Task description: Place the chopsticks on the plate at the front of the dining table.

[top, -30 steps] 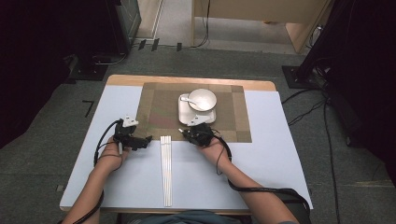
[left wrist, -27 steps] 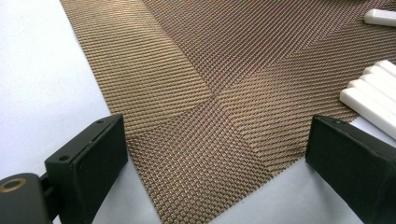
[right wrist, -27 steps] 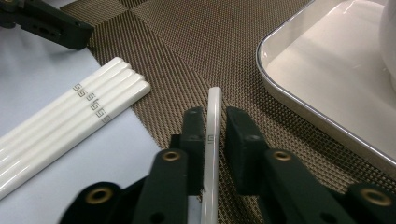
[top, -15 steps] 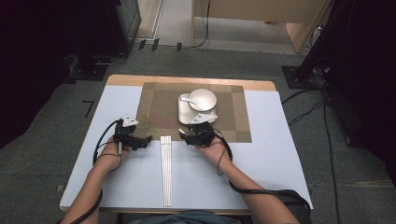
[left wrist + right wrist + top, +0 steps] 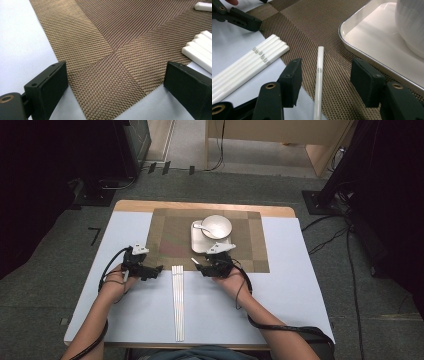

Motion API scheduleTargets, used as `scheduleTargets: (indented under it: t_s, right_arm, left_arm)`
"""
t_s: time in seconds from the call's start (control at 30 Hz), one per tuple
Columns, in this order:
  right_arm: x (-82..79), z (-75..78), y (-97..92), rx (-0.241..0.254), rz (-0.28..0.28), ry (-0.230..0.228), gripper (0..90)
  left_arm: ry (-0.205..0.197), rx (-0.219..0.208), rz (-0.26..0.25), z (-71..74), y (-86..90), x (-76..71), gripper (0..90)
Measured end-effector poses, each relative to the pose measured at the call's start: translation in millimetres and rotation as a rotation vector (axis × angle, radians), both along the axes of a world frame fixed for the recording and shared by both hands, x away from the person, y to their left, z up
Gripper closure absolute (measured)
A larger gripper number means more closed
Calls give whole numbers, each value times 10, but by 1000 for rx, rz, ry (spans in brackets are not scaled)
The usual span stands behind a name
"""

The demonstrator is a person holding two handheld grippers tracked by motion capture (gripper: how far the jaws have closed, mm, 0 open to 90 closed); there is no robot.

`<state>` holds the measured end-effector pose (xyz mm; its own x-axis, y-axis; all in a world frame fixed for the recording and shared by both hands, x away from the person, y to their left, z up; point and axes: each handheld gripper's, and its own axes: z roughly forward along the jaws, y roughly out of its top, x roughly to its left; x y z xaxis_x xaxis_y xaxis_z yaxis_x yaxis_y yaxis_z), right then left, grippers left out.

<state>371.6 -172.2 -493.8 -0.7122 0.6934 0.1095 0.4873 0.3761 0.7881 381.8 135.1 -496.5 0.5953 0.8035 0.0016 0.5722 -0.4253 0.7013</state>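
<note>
A single white chopstick [image 5: 319, 80] lies on the brown woven placemat [image 5: 312, 30], pointing away between the jaws of my right gripper [image 5: 324, 77]. The jaws stand open on either side of it without touching it. In the high view its far tip pokes out ahead of the right gripper [image 5: 204, 268]. A bundle of several white chopsticks [image 5: 178, 302] lies on the white table between the hands, its far ends on the mat's edge [image 5: 262, 53]. My left gripper [image 5: 115, 80] hangs open over the mat's near left corner [image 5: 107, 50], holding nothing.
A silver tray [image 5: 198, 242] on the mat holds a white bowl [image 5: 216, 226] and a spoon [image 5: 199, 225]. The tray's rim [image 5: 367, 53] is close to the right gripper's right jaw. The left gripper [image 5: 237, 16] shows beyond the chopstick bundle.
The right gripper has shifted slightly left and toward the person. The left gripper has hardly moved.
</note>
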Motion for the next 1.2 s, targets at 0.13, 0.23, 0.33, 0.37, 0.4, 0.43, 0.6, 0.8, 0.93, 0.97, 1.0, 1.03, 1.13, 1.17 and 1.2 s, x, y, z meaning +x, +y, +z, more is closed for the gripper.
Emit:
scheduleTargets:
  t_s: [0.13,0.23,0.33,0.37,0.4,0.43,0.6,0.8,0.93,0.97,1.0,1.03,1.13,1.17,1.2]
  right_arm:
    - [-9,9,-35,-2,-3,-2,439]
    - [-35,6,-62,-13,-8,-25,450]
    - [-58,6,-85,-1,-25,-22,453]
    - [-64,6,-88,3,-22,-21,453]
    - [-69,5,-90,0,-16,-22,452]
    - [-76,2,-91,-6,-10,-28,454]
    - [-104,11,-126,24,-25,-18,518]
    - [-143,7,-193,30,-26,-2,547]
    - [-176,3,-232,28,-28,-8,558]
    - [-187,6,-239,30,-31,-10,568]
    - [-202,9,-245,32,-31,-9,571]
    - [-213,10,-249,33,-31,-8,574]
    - [-244,7,-263,41,-37,10,604]
    - [-254,5,-267,43,-37,11,608]
    - [-263,3,-272,43,-36,13,615]
  left_arm:
    - [3,6,-15,8,4,17,51]
    - [-1,0,-33,13,9,37,51]
    - [-1,-2,-37,14,4,59,55]
    - [-1,-2,-37,14,4,59,55]
    - [-4,-4,-38,12,2,71,55]
    - [-2,-4,-39,12,0,79,55]
    - [-15,-16,-60,-8,13,112,51]
    - [-14,-28,-57,-13,24,114,48]
    - [-8,-42,-58,-12,36,122,46]
    - [-2,-49,-63,-12,41,127,41]
    - [4,-55,-67,-10,50,133,29]
    - [7,-63,-68,-9,57,136,28]
    - [10,-61,-72,-10,52,140,22]
    - [10,-57,-75,-11,46,139,14]
    - [7,-47,-76,-12,39,137,12]
